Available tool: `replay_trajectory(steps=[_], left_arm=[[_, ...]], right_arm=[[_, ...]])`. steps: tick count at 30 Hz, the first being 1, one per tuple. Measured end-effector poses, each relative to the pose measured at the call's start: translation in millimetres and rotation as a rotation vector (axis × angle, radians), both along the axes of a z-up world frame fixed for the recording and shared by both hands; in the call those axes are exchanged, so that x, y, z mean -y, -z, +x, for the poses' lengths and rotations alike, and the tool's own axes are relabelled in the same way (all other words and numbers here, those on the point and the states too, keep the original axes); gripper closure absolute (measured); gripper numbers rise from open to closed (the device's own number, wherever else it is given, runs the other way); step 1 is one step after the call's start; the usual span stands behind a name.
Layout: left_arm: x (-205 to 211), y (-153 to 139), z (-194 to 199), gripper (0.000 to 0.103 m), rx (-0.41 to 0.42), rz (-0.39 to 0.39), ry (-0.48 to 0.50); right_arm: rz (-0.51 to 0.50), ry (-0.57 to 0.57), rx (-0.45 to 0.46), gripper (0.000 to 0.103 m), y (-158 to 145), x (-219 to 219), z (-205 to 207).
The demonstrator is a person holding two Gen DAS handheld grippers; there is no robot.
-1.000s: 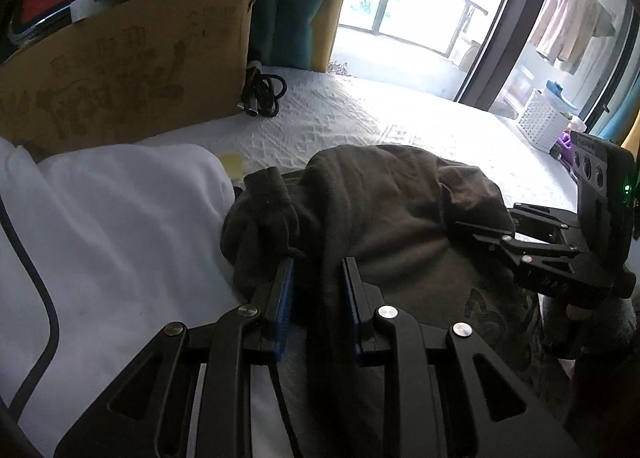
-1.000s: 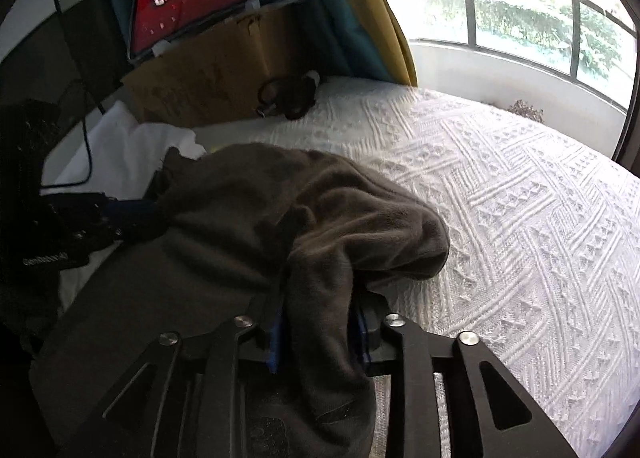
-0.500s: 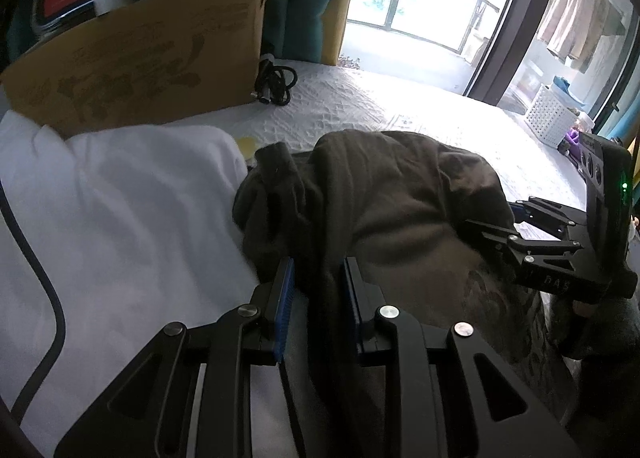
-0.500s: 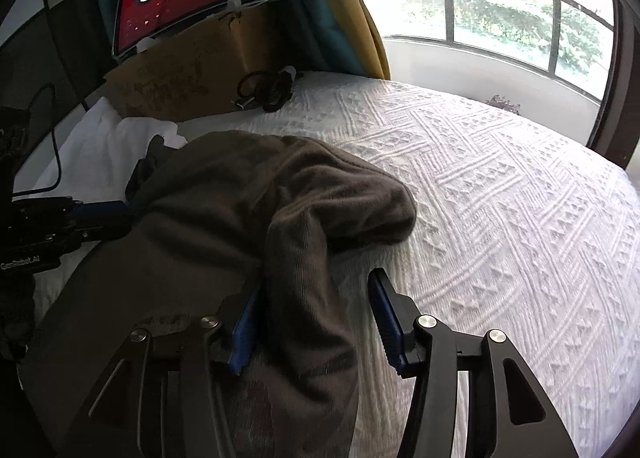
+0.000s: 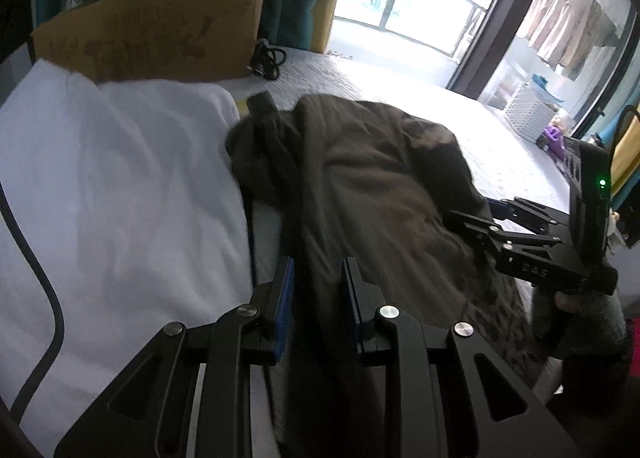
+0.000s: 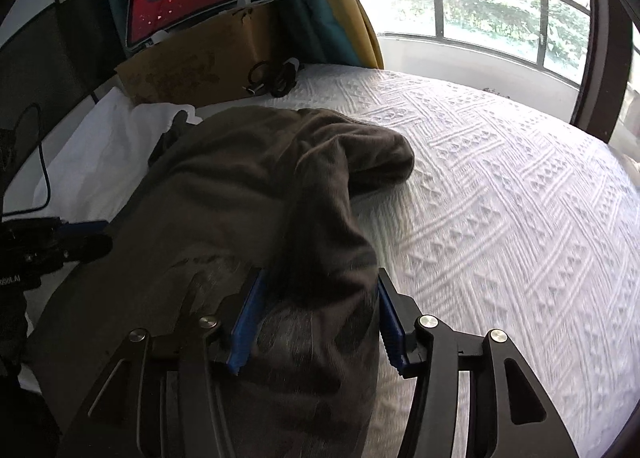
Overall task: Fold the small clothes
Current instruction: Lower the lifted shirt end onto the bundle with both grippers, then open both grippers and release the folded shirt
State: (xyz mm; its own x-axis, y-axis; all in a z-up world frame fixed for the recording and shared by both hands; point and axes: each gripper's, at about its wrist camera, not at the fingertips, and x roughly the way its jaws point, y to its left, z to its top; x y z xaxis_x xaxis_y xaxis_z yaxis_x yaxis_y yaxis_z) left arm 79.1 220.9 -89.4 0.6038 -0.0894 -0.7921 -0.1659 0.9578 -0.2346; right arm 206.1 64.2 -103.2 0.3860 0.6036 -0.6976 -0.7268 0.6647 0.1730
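Right gripper jaws just spread, freeing dark brown knit garment on white bed. Left gripper jaws clamp garment's opposite side; fold laid.

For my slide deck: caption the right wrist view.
Right gripper, jaws just opened, straddles a fold of the dark brown garment on the white textured bedspread.
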Motion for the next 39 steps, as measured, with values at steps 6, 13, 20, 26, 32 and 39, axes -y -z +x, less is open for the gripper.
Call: replay_trajectory(steps=[6,13,20,26,32,39], left_arm=[[19,6,-19,0.076,0.013,0.043,0.052],[24,20,-30,0.087,0.005,0.088,0.047],[26,19,-46,0.087,0.011,0.116,0.009],[33,2,-56,0.087,0.026,0.122,-0.032],[48,-5,-67,0.087,0.031,0.103,-0.028],[65,-11,-77,0.078,0.042,0.112,-0.032]], right_arm=[[0.009,-0.021,0.014,0.048,1,15,-20],[0.016,-0.011,0.009,0.048,7,36,-41],[0.005,-0.017,-0.003,0.048,14,47,-62],[0.008,-0.023,-0.005,0.048,16,61,-78],[0.013,-0.024,-0.023,0.048,15,79,-90],[0.018,-0.013,-0.022,0.048,18,101,-104]])
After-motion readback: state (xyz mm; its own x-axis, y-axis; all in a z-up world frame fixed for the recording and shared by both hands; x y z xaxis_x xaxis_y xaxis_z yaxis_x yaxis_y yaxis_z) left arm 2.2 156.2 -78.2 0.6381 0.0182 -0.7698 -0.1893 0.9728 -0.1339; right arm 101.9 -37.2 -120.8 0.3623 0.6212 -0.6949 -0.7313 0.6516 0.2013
